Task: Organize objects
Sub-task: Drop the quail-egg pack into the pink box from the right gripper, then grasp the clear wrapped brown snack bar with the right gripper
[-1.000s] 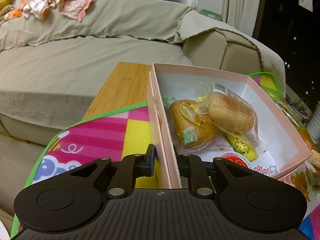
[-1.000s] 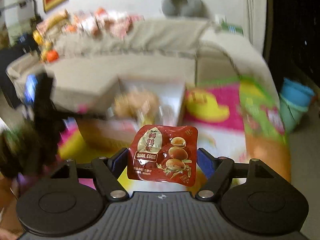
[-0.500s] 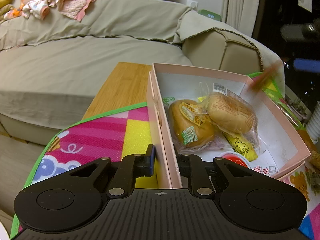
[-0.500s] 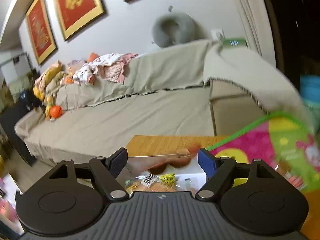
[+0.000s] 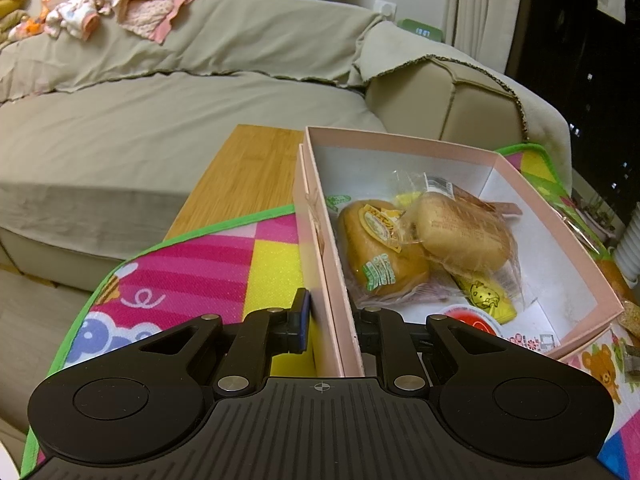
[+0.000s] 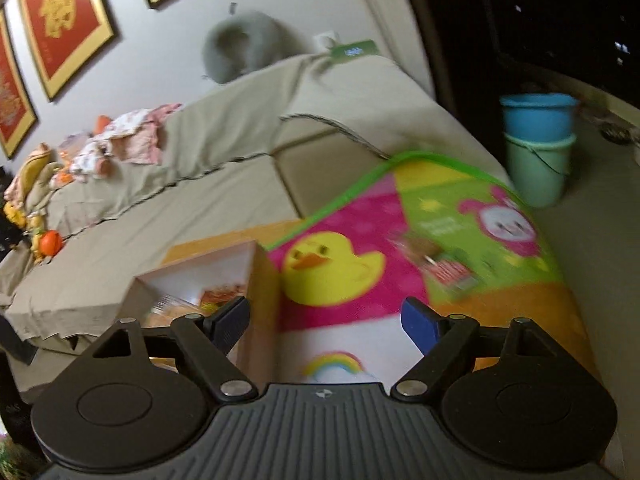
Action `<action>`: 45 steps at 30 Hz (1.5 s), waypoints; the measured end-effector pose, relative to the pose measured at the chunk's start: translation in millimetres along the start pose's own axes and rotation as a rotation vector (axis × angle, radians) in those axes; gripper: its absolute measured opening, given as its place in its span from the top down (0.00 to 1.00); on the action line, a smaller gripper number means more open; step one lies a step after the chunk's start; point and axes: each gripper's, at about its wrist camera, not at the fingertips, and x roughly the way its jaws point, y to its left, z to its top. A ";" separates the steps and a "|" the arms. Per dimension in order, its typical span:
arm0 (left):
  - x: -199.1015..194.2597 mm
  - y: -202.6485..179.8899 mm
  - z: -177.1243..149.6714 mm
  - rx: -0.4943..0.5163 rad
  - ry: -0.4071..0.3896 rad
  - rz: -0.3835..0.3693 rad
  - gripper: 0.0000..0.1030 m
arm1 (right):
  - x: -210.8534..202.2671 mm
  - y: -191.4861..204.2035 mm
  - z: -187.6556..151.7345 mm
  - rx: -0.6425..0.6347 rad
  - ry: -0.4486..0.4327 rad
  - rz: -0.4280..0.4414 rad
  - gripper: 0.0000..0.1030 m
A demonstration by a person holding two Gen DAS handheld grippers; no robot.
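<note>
On the bright mat [image 6: 400,220] by the sofa, the left gripper [image 5: 329,320] pinches the box [image 5: 556,216] wall, while the right gripper [image 6: 325,318], wide and empty, faces a snack [image 6: 446,268] far-right of it.

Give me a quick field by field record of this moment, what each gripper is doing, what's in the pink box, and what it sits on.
left gripper: shut on the near wall of the pink box
right gripper: open, holding nothing, above the play mat
box contents: two wrapped buns, a yellow packet, a red-lidded item, partly hidden
box support: colourful play mat over a wooden table
loose item: a small red packet on the mat, blurred
background: sofa with clothes; two stacked buckets
</note>
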 end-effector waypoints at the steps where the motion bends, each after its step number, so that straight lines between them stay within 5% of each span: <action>1: 0.5 0.6 0.0 0.000 0.001 -0.002 0.84 | 0.2 -4.4 -2.1 0.005 0.006 -0.007 0.18; 9: 1.2 1.5 1.0 0.000 0.002 -0.003 0.83 | -10.9 -40.4 -31.5 0.001 0.047 -0.128 0.17; 11: 1.1 1.5 0.6 0.002 0.003 -0.002 0.84 | -15.4 -55.1 -36.3 0.022 0.050 -0.172 0.24; 13: 1.1 1.6 0.4 0.002 0.003 -0.001 0.84 | -17.5 -70.3 -40.2 0.041 0.068 -0.218 0.45; 15: 1.3 2.2 0.4 0.003 0.003 -0.001 0.84 | -19.1 -80.8 -44.8 0.054 0.085 -0.254 0.50; 24: 1.0 1.9 -0.8 0.006 0.004 0.000 0.84 | -34.1 -82.9 -64.2 0.075 0.107 -0.236 0.50; 28: 1.0 1.9 -1.7 0.008 0.004 0.004 0.84 | -55.9 -52.9 -71.9 -0.062 0.010 -0.256 0.49; 31: 1.4 2.1 -2.1 0.004 0.005 0.005 0.84 | -60.0 -28.8 -75.9 -0.165 0.023 -0.148 0.46; 37: 1.8 1.4 -0.9 0.013 0.006 0.009 0.84 | -31.8 3.6 -73.2 -0.322 0.051 -0.102 0.34; 45: 1.2 -0.2 -0.2 0.011 0.004 0.004 0.84 | 68.4 -7.7 5.4 -0.330 0.083 -0.198 0.28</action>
